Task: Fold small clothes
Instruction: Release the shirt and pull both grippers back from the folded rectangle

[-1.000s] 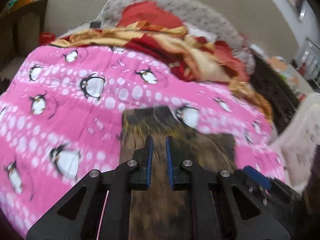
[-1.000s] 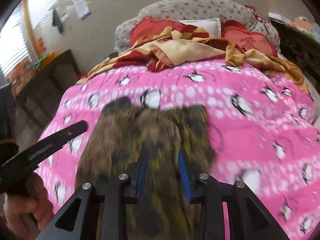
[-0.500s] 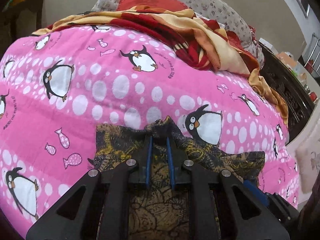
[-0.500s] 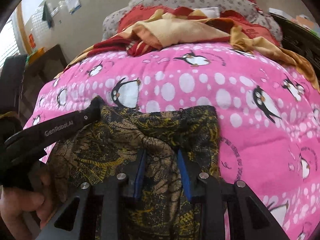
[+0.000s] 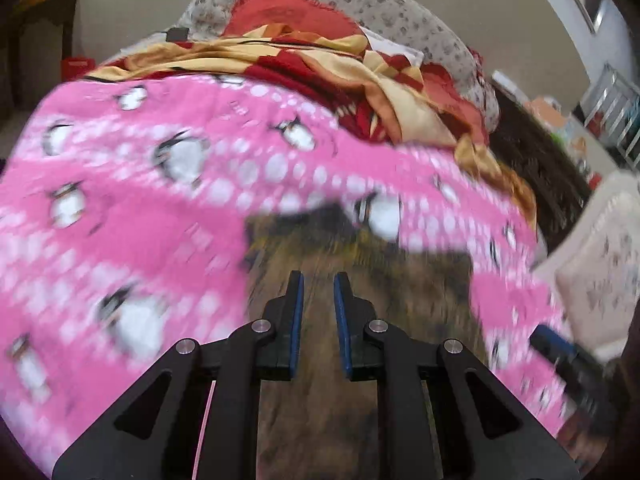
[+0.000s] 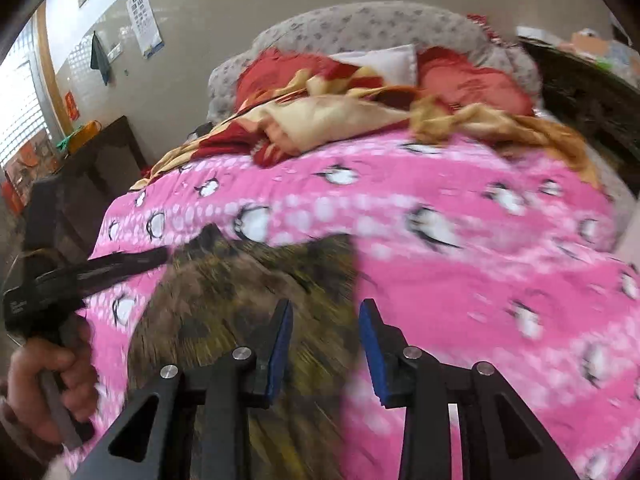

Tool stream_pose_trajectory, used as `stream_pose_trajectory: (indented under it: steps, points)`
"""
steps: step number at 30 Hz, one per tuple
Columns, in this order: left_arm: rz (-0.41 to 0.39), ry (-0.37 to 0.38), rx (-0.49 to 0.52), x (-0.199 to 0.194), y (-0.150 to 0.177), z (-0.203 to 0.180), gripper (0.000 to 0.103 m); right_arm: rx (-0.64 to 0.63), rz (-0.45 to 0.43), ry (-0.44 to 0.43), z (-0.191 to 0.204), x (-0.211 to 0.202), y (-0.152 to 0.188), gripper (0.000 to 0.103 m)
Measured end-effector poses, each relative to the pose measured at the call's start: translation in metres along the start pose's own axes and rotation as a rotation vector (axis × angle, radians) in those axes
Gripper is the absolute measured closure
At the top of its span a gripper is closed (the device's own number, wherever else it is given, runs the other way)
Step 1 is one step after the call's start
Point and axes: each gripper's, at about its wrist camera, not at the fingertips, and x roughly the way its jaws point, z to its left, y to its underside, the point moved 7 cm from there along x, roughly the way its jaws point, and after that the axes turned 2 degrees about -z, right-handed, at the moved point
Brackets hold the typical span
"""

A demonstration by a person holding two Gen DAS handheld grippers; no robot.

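Observation:
A small brown and yellow patterned garment [image 5: 352, 272] lies on the pink penguin blanket [image 5: 140, 200], blurred by motion. My left gripper [image 5: 319, 280] hovers over it with its blue pads a narrow gap apart and nothing between them. In the right wrist view the garment [image 6: 240, 300] lies to the left and below. My right gripper [image 6: 326, 308] is open and empty over the garment's right edge. The left gripper [image 6: 120, 264] shows there from the side, held by a hand, with its tip at the garment's far left corner.
A red and yellow blanket [image 6: 340, 116] is heaped at the far end of the bed against grey pillows [image 6: 360, 28]. Dark furniture [image 6: 88, 168] stands to the left of the bed and a dark cabinet [image 5: 536, 168] to its right.
Both grippers have lifted and pulled back from the garment, which now lies flat. The right gripper's jaws have opened wider. The left gripper's jaws have parted slightly.

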Motion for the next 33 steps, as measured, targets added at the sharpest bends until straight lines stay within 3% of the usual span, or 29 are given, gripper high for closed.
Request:
stream_pose_trajectory:
  steps: [1,3,4,9,13,17,22,26,28,33]
  points:
    - [0.005,-0.008,0.02,-0.01,0.011,0.001,0.077,-0.014,0.023,0.024,-0.009,-0.008,0.012,0.069]
    - [-0.001,-0.02,0.069,-0.035,0.039,0.002,0.05,-0.05,0.042,0.078,-0.024,-0.021,0.035,0.069]
    - [-0.011,-0.024,0.092,-0.044,0.049,0.001,0.047,-0.074,0.049,0.106,-0.032,-0.028,0.048,0.069]
    - [-0.047,-0.054,0.179,-0.078,0.099,0.003,0.046,-0.06,0.109,0.2,-0.085,-0.037,0.097,0.068]
    - [0.011,-0.096,0.135,-0.071,0.121,0.007,0.046,0.022,0.125,0.225,-0.125,-0.033,0.119,0.068]
    - [0.009,-0.13,0.102,-0.072,0.132,-0.002,0.046,0.127,0.139,0.215,-0.146,-0.037,0.128,0.067]
    - [0.027,-0.137,0.099,-0.076,0.141,-0.026,0.046,0.078,0.092,0.058,-0.082,-0.064,0.117,0.067]
    - [0.016,-0.172,0.131,-0.091,0.142,-0.045,0.046,0.012,0.047,-0.033,-0.019,-0.091,0.112,0.047]
    - [0.004,-0.196,0.144,-0.098,0.141,-0.049,0.046,-0.046,0.025,-0.035,0.007,-0.103,0.115,0.035]
    - [-0.02,-0.215,0.159,-0.111,0.135,-0.052,0.043,-0.167,0.037,0.011,0.038,-0.113,0.127,0.033]
